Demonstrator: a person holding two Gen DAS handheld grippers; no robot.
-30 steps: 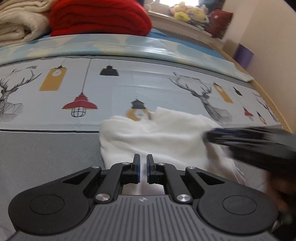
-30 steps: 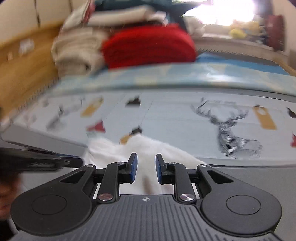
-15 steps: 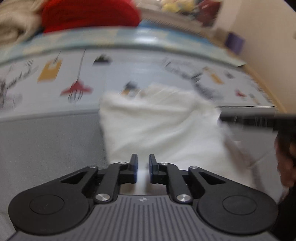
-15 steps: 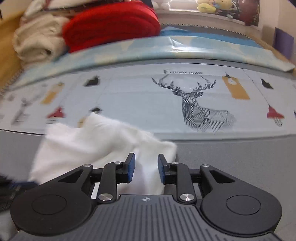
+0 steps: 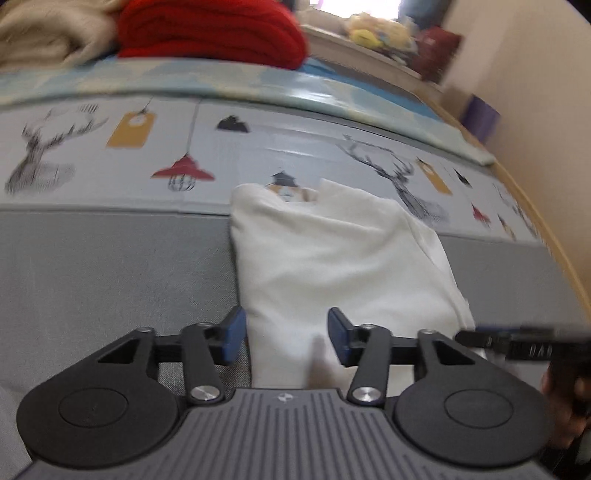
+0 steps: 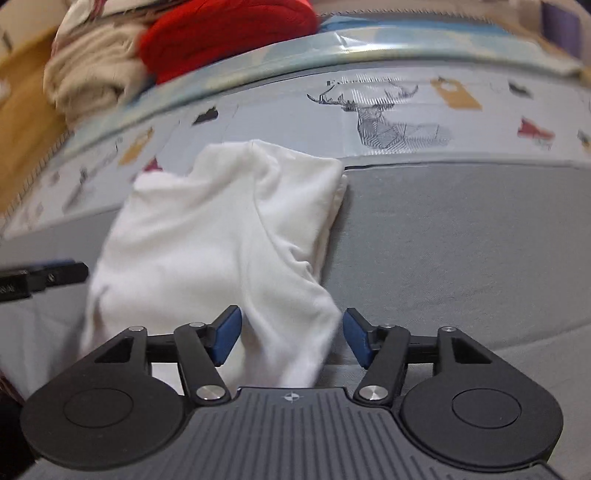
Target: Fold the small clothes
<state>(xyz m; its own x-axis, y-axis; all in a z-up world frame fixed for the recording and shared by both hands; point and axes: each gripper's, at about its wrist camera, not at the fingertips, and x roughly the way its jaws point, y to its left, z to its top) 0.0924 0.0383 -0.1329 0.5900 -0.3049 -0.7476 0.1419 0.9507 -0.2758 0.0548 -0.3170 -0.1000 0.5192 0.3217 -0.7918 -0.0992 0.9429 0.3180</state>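
A small white garment (image 5: 332, 254) lies partly folded on the grey bed surface, its far end on the printed sheet. My left gripper (image 5: 286, 341) sits over its near left edge. The jaws are opening, and the cloth lies between the blue pads without being pressed. My right gripper (image 6: 291, 339) is over the near right corner of the same white garment (image 6: 221, 229). Its jaws are opening too, with a fold of cloth loose between them. In the left wrist view the right gripper's finger (image 5: 517, 341) reaches in from the right.
A printed sheet (image 5: 295, 155) with deer and lamps covers the bed beyond the garment. A red knit (image 5: 210, 33) and a beige knit (image 5: 48, 37) are piled at the back. A wooden bed edge (image 5: 554, 236) and wall run along the right.
Both grippers went from nearly shut to wide apart, letting go of the cloth. Both drew back toward the garment's near end, so more of it shows lying flat.
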